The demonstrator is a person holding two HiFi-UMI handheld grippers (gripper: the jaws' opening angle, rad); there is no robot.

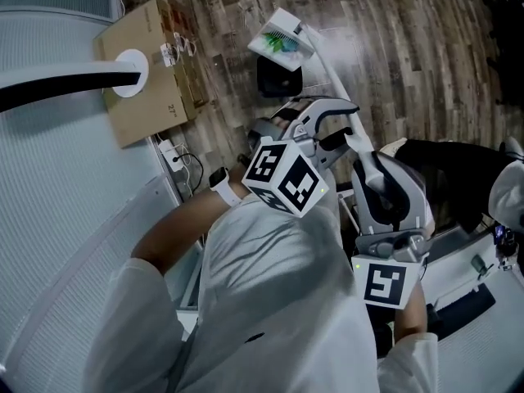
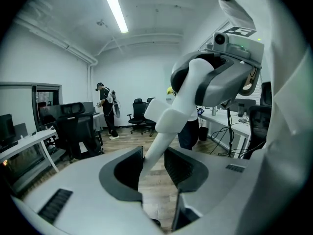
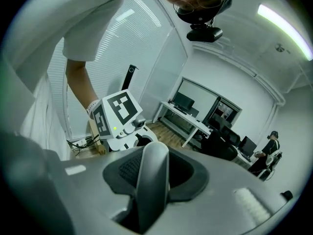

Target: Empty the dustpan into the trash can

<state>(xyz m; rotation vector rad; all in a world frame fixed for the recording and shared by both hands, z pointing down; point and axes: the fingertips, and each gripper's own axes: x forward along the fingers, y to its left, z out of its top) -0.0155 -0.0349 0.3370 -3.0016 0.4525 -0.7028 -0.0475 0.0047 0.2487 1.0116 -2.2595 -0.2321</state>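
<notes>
dustpan [image 1: 282, 41]: right by trash can [image 1: 278, 80], green bits inside
left gripper [image 2: 153, 166]: fingers closed on handle [image 2: 161, 131]
right gripper [image 3: 152, 175]: fingers clamping same handle

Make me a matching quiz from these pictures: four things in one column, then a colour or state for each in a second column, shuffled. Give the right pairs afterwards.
Column one
1. dustpan
2. cardboard box
3. left gripper
4. power strip

Column two
A. brown, on the wood floor
B. white, with cables beside it
C. white, with green bits in it
D. fingers closed on the white handle

Pairs: 1-C, 2-A, 3-D, 4-B
</notes>
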